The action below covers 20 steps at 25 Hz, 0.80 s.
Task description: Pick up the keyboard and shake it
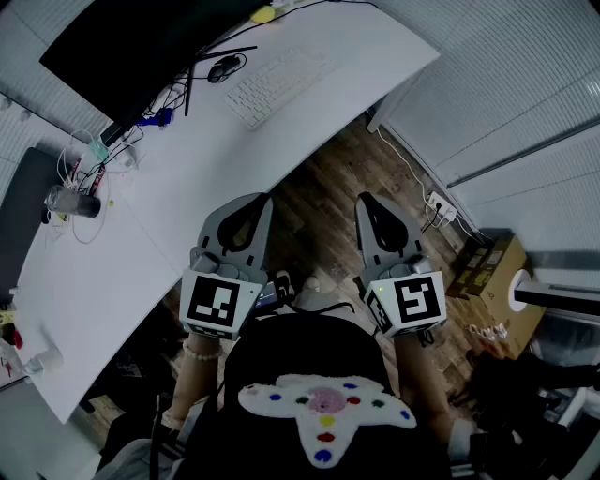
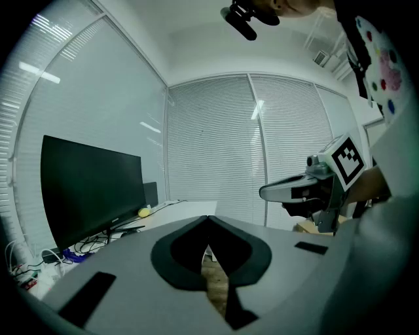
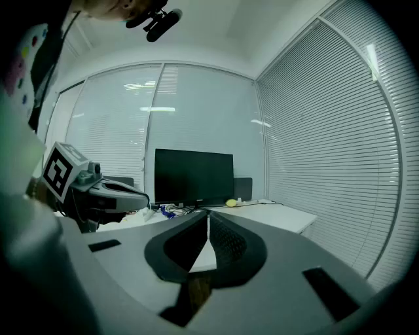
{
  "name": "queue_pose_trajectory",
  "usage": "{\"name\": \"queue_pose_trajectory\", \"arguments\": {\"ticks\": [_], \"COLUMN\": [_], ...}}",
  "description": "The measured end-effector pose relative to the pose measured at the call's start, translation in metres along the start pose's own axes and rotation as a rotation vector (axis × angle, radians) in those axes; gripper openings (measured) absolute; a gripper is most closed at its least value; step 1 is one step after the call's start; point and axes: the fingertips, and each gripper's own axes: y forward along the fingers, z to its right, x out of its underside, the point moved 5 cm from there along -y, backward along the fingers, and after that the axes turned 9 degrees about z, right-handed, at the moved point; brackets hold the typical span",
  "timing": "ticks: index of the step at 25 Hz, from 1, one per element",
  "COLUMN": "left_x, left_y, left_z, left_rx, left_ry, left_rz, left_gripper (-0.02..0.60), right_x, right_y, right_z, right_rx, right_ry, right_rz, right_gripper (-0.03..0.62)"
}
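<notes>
Nearest is the person's dark shirt, with a white star-shaped patch dotted in colours. Just beyond it the two hands hold the tools side by side, each with its marker cube towards the body. The left gripper has its jaws pressed together at the tips, with nothing between them. The right gripper is clenched the same way and is also empty. Both hang over the wooden floor, short of the near edge of the white desk, and point slightly downward.

To the right on the floor are a power strip and a cardboard box.

The keyboard lies flat on the far part of the desk, well apart from both grippers and touched by neither. A dark mouse sits just beside its far-left end. Behind them stands the black monitor, with a tangle of cables to its left on the desk. A small yellow object lies at the far edge.
</notes>
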Motion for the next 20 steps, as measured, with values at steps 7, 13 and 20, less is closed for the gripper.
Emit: {"name": "queue_pose_trajectory", "arguments": {"ticks": [7, 13, 20], "left_x": [0.0, -0.004, -0.005], "left_y": [0.002, 0.007, 0.008], "left_z": [0.0, 0.008, 0.019], "left_rx": [-0.001, -0.023, -0.047], "left_ry": [0.003, -0.03, -0.019], "left_rz": [-0.004, 0.0, -0.008], "left_gripper": [0.015, 0.015, 0.015], "right_x": [-0.002, -0.001, 0.002], "right_y": [0.001, -0.003, -0.012], "right_z": [0.002, 0.011, 0.025], "right_rx": [-0.002, 0.006, 0.009], "right_ry": [0.001, 0.017, 0.071], "right_rz": [0.004, 0.012, 0.04], "right_gripper": [0.038, 0.038, 0.038]}}
